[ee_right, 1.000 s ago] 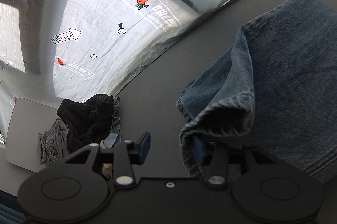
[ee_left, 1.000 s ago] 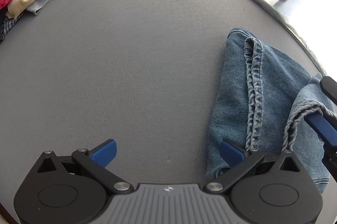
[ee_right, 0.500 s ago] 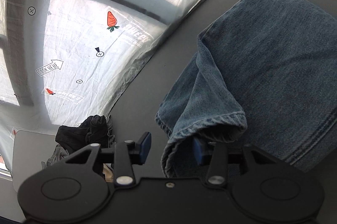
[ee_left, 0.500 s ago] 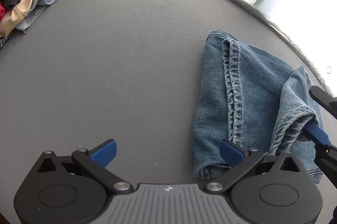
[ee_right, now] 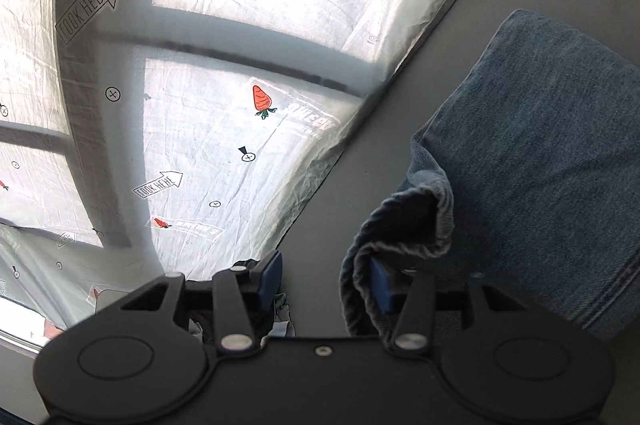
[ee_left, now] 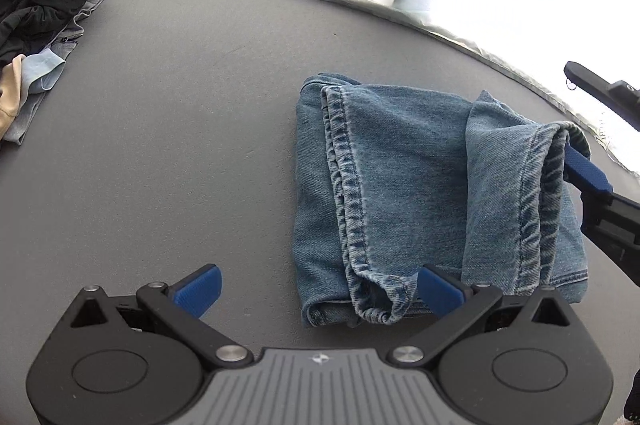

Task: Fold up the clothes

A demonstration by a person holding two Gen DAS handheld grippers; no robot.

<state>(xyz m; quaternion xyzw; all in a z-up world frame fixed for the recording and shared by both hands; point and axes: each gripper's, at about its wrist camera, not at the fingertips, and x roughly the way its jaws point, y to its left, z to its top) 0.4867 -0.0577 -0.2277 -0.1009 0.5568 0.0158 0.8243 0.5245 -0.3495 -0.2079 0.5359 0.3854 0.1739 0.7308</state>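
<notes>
- Folded jeans point(ee_left: 404, 185) lie on grey table point(ee_left: 180, 145), near its edge by the printed plastic sheet point(ee_right: 224, 129).
- Right tongs point(ee_right: 326, 281) are opening; hem is draped over one finger point(ee_right: 380, 285), nothing pinched.
- Left tongs point(ee_left: 316, 287) spread wide, above jeans' near edge, gripping nothing.
- Pile of other clothes point(ee_left: 36, 21) at far left of table.

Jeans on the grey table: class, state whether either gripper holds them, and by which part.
Neither grips the jeans. The left gripper is open; the hem only drapes over one finger of the opening right gripper.
</notes>
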